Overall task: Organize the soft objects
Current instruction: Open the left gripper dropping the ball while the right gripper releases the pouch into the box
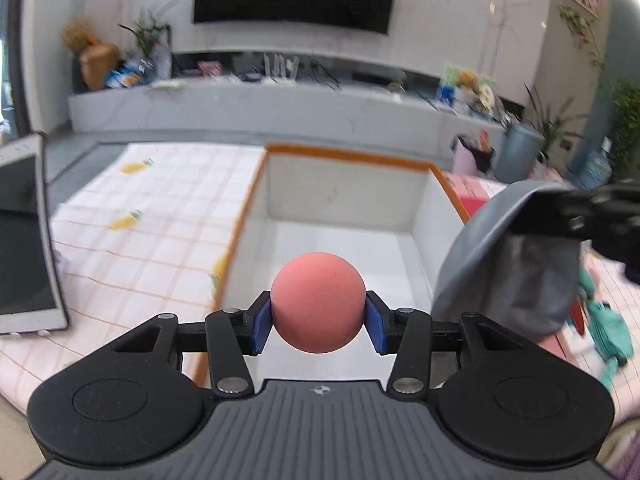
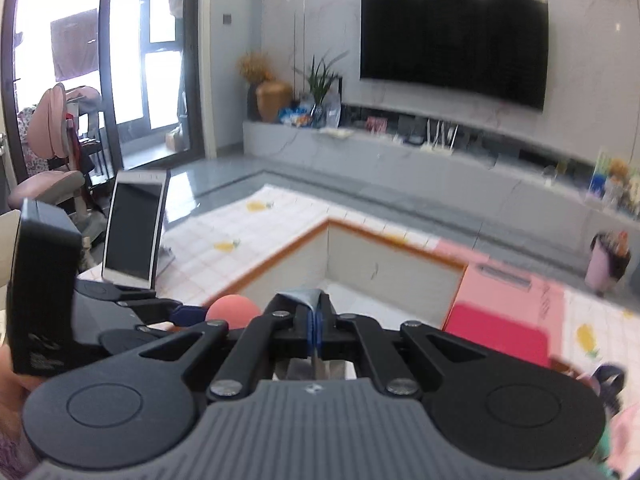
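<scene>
My left gripper (image 1: 318, 314) is shut on a pink foam ball (image 1: 318, 300) and holds it above the near part of a white box with an orange rim (image 1: 348, 154). The ball also shows in the right wrist view (image 2: 232, 309). My right gripper (image 2: 315, 322) is shut on a grey cloth (image 2: 300, 294) over the box's near edge (image 2: 280, 250). In the left wrist view the grey cloth (image 1: 500, 264) hangs from the right gripper (image 1: 532, 212) at the box's right side.
A tablet (image 1: 24, 236) stands at the left on the checked tablecloth (image 1: 152, 216). Teal soft items (image 1: 608, 320) lie at the right. A pink and red mat (image 2: 508, 316) lies right of the box. A TV bench runs behind.
</scene>
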